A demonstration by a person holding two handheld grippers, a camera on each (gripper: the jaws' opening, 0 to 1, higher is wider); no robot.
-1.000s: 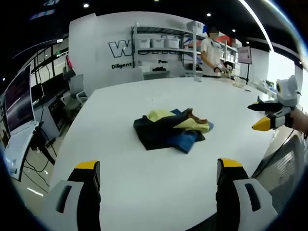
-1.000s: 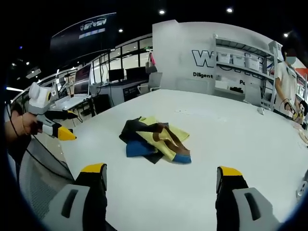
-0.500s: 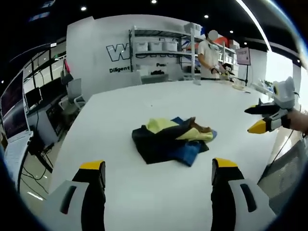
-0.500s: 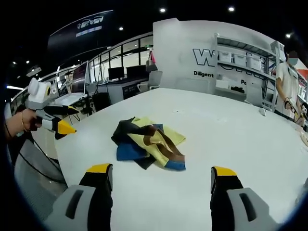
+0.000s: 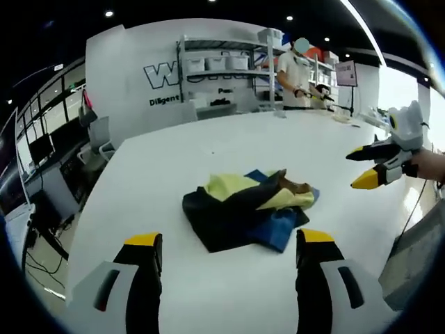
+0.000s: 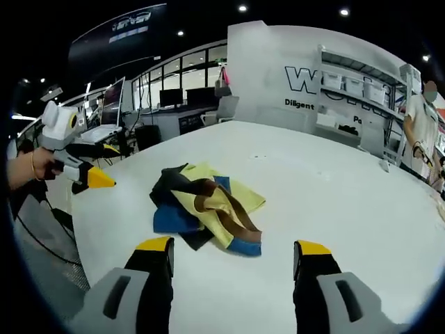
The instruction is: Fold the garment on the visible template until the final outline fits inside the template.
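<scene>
Over the last second both grippers have moved in toward the crumpled garment (image 5: 247, 212), which now looms larger and sits nearer the yellow-tipped fingers (image 5: 144, 241) in the left gripper view and the fingers (image 6: 156, 245) in the right gripper view. The left gripper (image 6: 87, 167) reaches further over the tabletop (image 6: 334, 188), and the right gripper (image 5: 372, 167) likewise. The garment's heap itself looks unaltered.

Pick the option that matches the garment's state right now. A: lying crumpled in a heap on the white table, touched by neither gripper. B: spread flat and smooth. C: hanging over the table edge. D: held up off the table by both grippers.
A: the garment lies bunched in overlapping folds on the table, with both grippers open and clear of it.
</scene>
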